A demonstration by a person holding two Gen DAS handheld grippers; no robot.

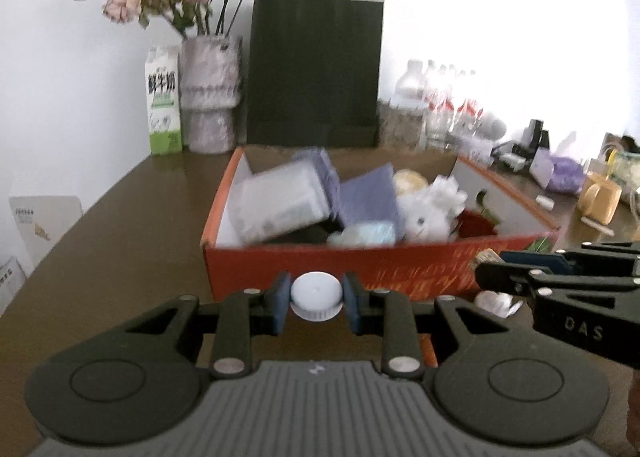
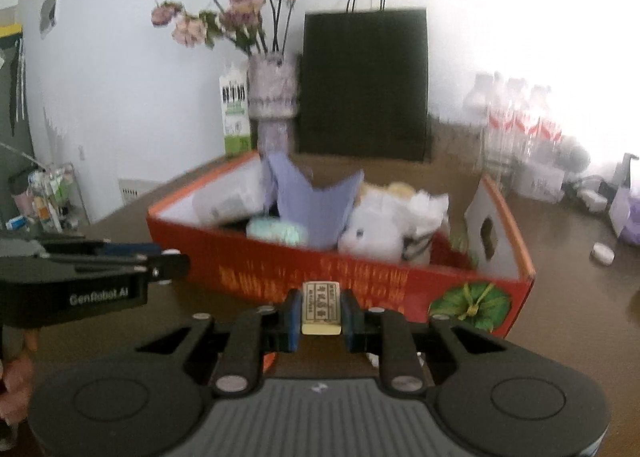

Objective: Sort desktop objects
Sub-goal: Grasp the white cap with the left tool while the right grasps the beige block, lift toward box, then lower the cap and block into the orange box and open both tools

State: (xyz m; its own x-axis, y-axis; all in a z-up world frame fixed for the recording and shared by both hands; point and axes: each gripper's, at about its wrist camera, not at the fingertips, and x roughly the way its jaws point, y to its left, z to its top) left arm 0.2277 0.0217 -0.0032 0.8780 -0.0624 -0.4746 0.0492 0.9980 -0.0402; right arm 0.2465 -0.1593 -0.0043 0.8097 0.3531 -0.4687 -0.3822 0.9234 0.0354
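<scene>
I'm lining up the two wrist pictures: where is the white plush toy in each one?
Left wrist view: the plush toy lies in the red box, right of centre, beside a purple card.
Right wrist view: the plush toy is near the picture's centre, in the same box, right of the purple card.
Shared landmark: the black paper bag behind the box.

Your left gripper (image 1: 316, 303) has black linkage arms, blue pads and silver rivets. Your right gripper (image 2: 320, 315) matches, its grey base ribbed.

Box (image 1: 360, 261) sits mid-table (image 1: 120, 241), bag (image 1: 314, 69) behind it, vase (image 1: 210, 93) and carton (image 1: 163, 101) back left, bottles (image 1: 440, 97) back right.
</scene>
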